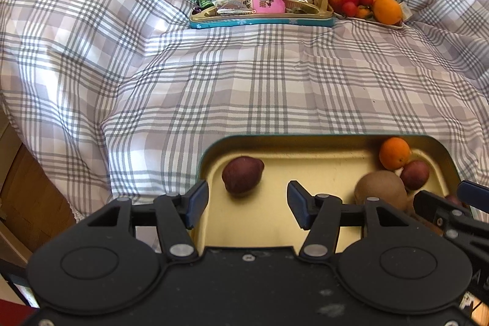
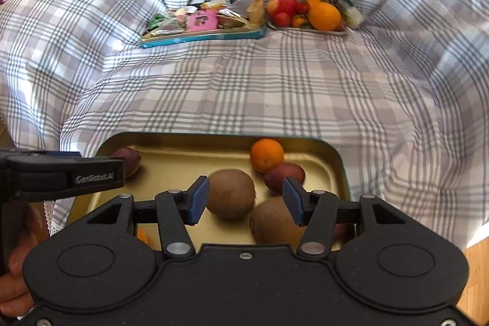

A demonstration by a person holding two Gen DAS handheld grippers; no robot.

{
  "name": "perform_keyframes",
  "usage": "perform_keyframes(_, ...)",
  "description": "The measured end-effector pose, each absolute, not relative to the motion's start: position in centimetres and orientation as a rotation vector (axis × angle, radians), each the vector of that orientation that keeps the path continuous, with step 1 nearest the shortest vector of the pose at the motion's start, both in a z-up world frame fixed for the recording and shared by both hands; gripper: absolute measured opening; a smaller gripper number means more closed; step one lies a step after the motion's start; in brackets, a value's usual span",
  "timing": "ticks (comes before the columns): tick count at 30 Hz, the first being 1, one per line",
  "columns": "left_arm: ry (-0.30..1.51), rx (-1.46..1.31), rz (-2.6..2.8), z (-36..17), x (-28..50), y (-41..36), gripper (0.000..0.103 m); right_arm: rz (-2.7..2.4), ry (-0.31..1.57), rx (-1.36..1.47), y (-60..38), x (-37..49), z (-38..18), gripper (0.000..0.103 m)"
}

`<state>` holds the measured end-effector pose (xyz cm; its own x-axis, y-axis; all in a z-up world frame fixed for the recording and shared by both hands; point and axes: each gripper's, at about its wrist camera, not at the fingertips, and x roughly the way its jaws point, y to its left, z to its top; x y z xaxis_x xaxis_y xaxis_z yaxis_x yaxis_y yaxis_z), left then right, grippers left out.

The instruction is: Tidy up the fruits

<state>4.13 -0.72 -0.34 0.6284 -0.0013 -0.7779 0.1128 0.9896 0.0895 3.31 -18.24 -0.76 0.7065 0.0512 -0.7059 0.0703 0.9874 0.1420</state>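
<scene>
- The left gripper point(image 1: 247, 203) had its jaws released and apart, nothing between the blue pads point(image 1: 197, 200); it hung over the bare gold floor of the near tin tray point(image 1: 305, 142), the dark purple fruit point(image 1: 242, 174) just beyond its left finger.
- The right gripper point(image 2: 245, 200) also stood parted and unclenched above the tray; a kiwi point(image 2: 231, 193) lay below between its fingers, not pinched as far as could be told.
- A second kiwi point(image 2: 275, 222) was partly hidden by the right gripper's body.
- An orange point(image 2: 266, 154) and a reddish fruit point(image 2: 284, 176) touched at the tray's far right corner.
- Both grippers tilted steeply down over the checked bedcover point(image 1: 244, 81); a hand point(image 2: 15, 271) was cut off at the right-wrist view's left edge.
- The far fruit plate point(image 1: 366, 3) beside a snack tin point(image 1: 259, 20) was blurred in the right-wrist view.
</scene>
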Motion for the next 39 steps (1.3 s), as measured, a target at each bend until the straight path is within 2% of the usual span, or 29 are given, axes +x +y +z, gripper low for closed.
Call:
perform_keyframes(15, 0.854, 0.136, -0.117, 1.0, -1.1, -1.6, 0.067, -0.108, 0.752, 0.170, -19.8, -0.9, -0.3, 0.059)
perform_keyframes(39, 0.907, 0.110, -0.088, 1.7, -2.4, -0.7, 0.067, -0.132, 0.793, 0.223, -20.2, -1.7, -0.6, 0.059)
